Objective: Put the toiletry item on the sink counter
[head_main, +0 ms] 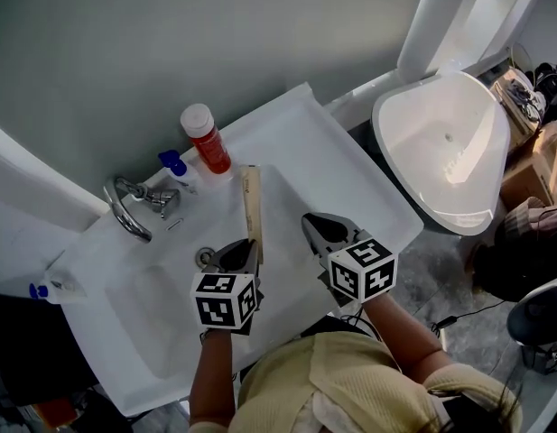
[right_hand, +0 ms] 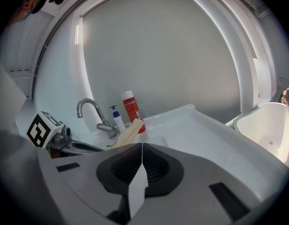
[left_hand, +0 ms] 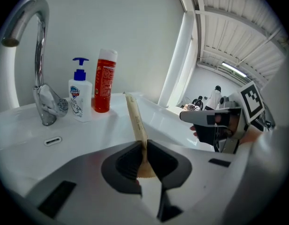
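A long, flat beige toiletry item (head_main: 251,207) is clamped by its near end in my left gripper (head_main: 246,253), which is shut on it. It sticks out over the basin toward the back of the white sink counter (head_main: 346,165). In the left gripper view the item (left_hand: 136,120) rises from the closed jaws of my left gripper (left_hand: 144,149). My right gripper (head_main: 316,228) hovers just to the right over the counter, shut with nothing in it. In the right gripper view my right gripper (right_hand: 142,146) shows its jaws pressed together, with the item (right_hand: 128,132) to their left.
A red bottle (head_main: 208,140), a blue-pump soap bottle (head_main: 176,168) and a chrome faucet (head_main: 129,204) stand at the back of the sink. A small tube (head_main: 54,289) lies on the left rim. An open toilet (head_main: 445,147) is on the right.
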{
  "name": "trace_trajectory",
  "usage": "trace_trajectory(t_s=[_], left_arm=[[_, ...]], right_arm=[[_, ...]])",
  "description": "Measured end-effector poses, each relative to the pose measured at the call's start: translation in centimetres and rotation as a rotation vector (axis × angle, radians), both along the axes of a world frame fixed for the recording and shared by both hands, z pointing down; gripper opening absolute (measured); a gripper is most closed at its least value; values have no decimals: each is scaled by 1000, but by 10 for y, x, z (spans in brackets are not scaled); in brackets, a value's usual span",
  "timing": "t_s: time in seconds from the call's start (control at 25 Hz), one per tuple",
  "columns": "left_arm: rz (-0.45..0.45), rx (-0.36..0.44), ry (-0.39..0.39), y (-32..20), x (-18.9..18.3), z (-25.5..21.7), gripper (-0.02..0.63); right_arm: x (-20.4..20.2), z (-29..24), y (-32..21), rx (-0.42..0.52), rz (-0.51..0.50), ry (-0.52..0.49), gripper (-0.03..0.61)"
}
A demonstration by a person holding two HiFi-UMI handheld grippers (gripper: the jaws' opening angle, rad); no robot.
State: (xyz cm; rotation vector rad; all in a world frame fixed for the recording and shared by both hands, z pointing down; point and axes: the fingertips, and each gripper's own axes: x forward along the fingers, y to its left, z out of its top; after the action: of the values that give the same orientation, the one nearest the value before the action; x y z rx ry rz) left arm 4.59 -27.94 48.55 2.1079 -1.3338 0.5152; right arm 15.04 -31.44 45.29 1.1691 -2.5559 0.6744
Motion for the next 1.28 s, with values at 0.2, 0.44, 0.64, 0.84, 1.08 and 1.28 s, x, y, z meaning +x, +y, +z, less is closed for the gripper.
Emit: trace_trajectory(t_s=[0.2, 0.44, 0.64, 0.84, 1.08, 1.28], left_arm=[[-16, 3, -8, -23, 5, 3, 67], [-21, -6, -23, -47, 12, 10, 67], [-24, -14, -10, -73, 20, 15, 67], [-27, -17, 4, -98, 31, 20, 67], [-17, -34, 9, -122, 39, 30, 67], [-15, -63, 30, -141, 44, 42, 67]], right_arm=[[0, 1, -15, 4, -25, -1, 26], [-1, 7, -24, -5, -61, 6, 26], [-2, 13, -33, -15, -78, 9, 26], [-5, 18, -39, -20, -102, 14, 26], [-1, 23, -50, -21, -108, 31, 26], [8, 28, -55, -29, -96, 42, 26]])
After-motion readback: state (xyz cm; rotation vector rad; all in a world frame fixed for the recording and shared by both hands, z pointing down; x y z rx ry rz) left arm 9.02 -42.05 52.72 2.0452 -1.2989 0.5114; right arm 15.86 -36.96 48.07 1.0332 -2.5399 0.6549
